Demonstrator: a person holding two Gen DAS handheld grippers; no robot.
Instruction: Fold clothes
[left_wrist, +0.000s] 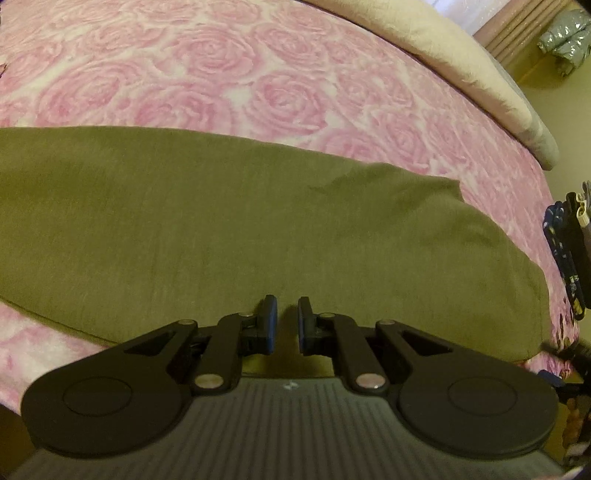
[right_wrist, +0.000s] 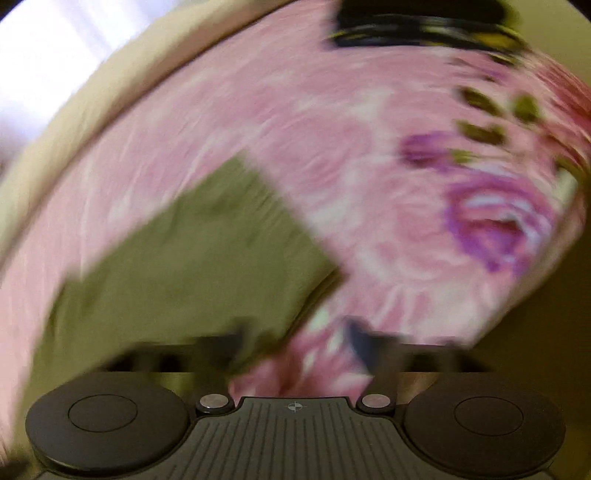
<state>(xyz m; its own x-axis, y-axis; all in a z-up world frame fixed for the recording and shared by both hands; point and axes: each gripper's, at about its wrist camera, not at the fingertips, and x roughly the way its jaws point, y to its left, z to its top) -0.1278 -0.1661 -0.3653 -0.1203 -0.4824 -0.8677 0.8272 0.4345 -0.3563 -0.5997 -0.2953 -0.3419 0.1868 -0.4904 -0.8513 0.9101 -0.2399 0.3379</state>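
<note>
Left wrist view: sharp, dim warm light, fisheye bending at the edges. Right wrist view: heavy motion blur throughout; blown-out window (right_wrist: 40, 55) glare far up-left of the claw (right_wrist: 295, 343).

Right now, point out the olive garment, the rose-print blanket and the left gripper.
olive garment (left_wrist: 221, 229): left wrist view, flat middle of the cloth.
rose-print blanket (left_wrist: 207, 62): left wrist view, bare patch beyond the garment.
left gripper (left_wrist: 287, 321): left wrist view, between the fingertips.

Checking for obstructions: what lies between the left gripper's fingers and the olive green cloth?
Nothing: in the left wrist view the left gripper hangs directly over the olive green cloth.
</note>
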